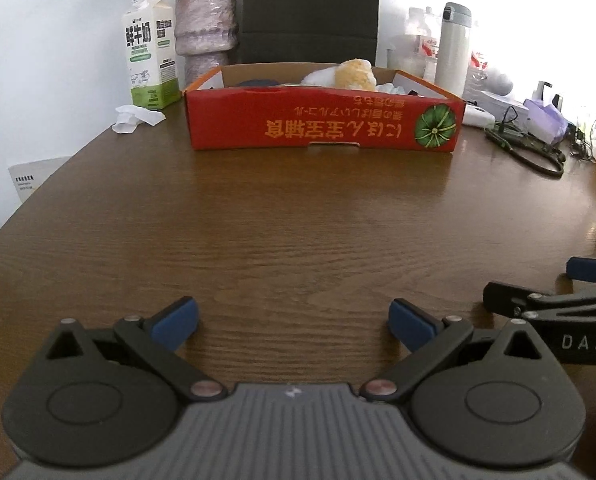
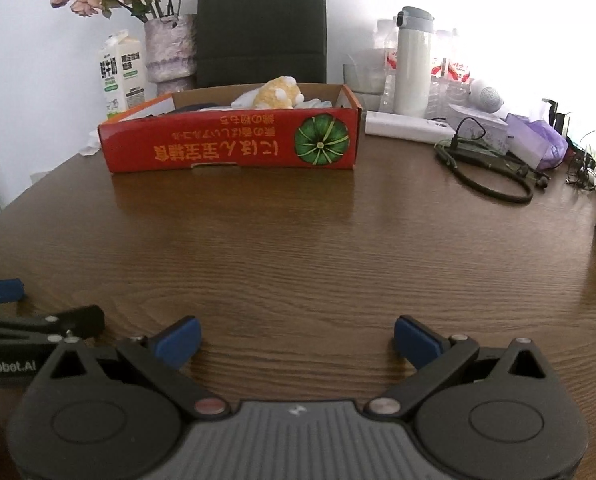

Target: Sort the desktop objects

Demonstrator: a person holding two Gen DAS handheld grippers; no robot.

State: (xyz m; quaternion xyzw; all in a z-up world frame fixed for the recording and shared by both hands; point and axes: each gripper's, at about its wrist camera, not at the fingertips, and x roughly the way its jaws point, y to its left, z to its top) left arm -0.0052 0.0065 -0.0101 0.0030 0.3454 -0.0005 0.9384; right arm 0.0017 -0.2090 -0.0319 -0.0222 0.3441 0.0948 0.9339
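I'm holding both tongs low over the near part of the wooden table (image 1: 298, 220), both released. Left gripper (image 1: 293, 322) is gaping wide, blue pads apart, nothing between them. Right gripper (image 2: 298, 338) same, spread wide and empty. They're sitting side by side, each one showing at the edge of the other's view.

Progress: the red cardboard box (image 1: 326, 126) is sitting at the far middle of the table and is already holding stuff: a yellow plush toy (image 1: 356, 74), some white crumpled things next to it, something dark on the left side that I can't identify. So I'm judging part of the sorting is done. The stretch between me and the box is bare.

Left to do, as I'm reading it: loose items are sitting around the box. Crumpled white paper (image 1: 135, 118) is lying left of the box by the milk carton (image 1: 151, 54). On the right, a black neckband cable (image 2: 494, 176) is lying loose, with a white power bank (image 2: 410, 128) just beside the box, a white thermos (image 2: 412, 62), plastic bottles and a purple tissue pack (image 2: 538, 142) behind. Can't tell which of these count as sortable.

In the way: nothing between the tongs and the box. The vase with flowers (image 2: 169, 50) and dark paper bag (image 2: 259, 20) are standing behind it, well clear. Right-side clutter is packed tight, the cable tangled near other wires, so picking there is looking fiddly.
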